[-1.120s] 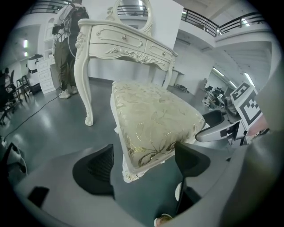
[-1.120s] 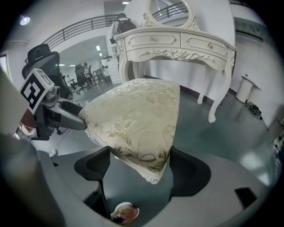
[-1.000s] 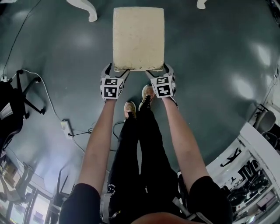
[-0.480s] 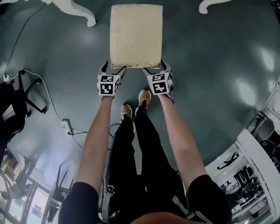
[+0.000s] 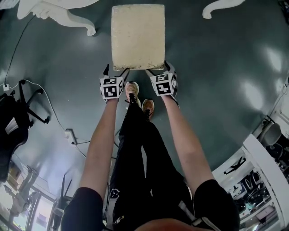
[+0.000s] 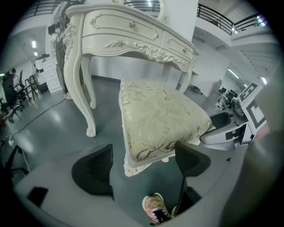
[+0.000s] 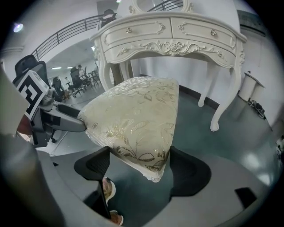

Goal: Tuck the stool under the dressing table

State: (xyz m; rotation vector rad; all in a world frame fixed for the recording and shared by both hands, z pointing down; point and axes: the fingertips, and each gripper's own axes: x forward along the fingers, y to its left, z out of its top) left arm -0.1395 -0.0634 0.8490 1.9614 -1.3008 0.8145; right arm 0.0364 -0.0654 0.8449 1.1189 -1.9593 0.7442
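The stool [image 5: 137, 36] has a cream, gold-patterned seat and stands on the dark floor between the white dressing table's curved legs [image 5: 58, 16]. In the left gripper view the table [image 6: 133, 37] rises just behind the stool [image 6: 159, 117]. My left gripper [image 5: 116, 70] sits round the seat's near left corner. Its jaws [image 6: 143, 162] have just been opening, with a gap between the left pad [image 6: 95, 168] and the corner. My right gripper [image 5: 159, 68] holds the near right corner [image 7: 142, 166]. Both its pads lie against the stool's [image 7: 133, 119] sides.
The person's shoes [image 5: 132, 90] stand just behind the stool. A power strip with cables [image 5: 68, 133] and a black office chair [image 5: 18, 113] are on the floor at the left. White shelving [image 5: 266, 158] stands at the lower right. The table's far right leg [image 5: 219, 8] curves outward.
Stool and both grippers have moved forward towards the dressing table, whose legs now flank the seat's far end. The person has stepped forward. The left jaws stand a little wider.
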